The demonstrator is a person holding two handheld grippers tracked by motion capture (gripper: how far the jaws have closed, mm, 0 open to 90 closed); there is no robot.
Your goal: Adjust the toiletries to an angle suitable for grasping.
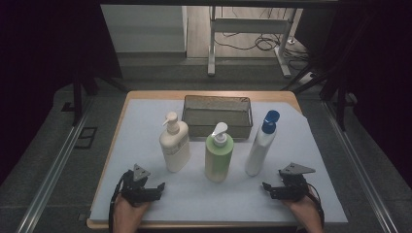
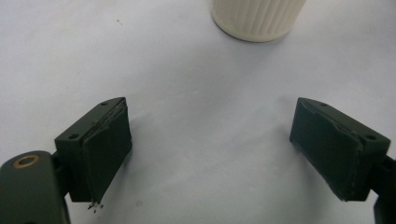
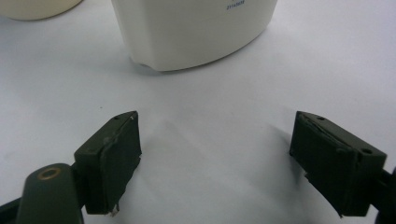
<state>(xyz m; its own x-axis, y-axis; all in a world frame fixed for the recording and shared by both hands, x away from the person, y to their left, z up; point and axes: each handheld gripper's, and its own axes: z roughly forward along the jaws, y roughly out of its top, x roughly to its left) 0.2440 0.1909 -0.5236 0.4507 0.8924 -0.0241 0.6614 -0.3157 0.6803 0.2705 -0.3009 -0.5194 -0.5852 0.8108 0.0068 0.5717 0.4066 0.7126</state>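
Three bottles stand in a row on the white sheet: a cream pump bottle (image 1: pixel 174 145), a green pump bottle (image 1: pixel 219 155) and a white bottle with a blue cap (image 1: pixel 261 145). My left gripper (image 1: pixel 145 188) rests near the front edge, just short of the cream bottle. In the left gripper view the left gripper (image 2: pixel 210 149) is open and empty, with the cream bottle's ribbed base (image 2: pixel 257 18) ahead. My right gripper (image 1: pixel 282 188) sits at the front right, below the white bottle. The right gripper view shows the right gripper (image 3: pixel 215 163) open and empty, facing the white bottle's base (image 3: pixel 191 32).
A dark wire mesh basket (image 1: pixel 217 103) stands behind the bottles at the back middle of the table (image 1: pixel 145 94). The pale base of another bottle (image 3: pixel 37 7) shows at the top left of the right gripper view. Bare white sheet (image 1: pixel 218 199) lies between the two grippers.
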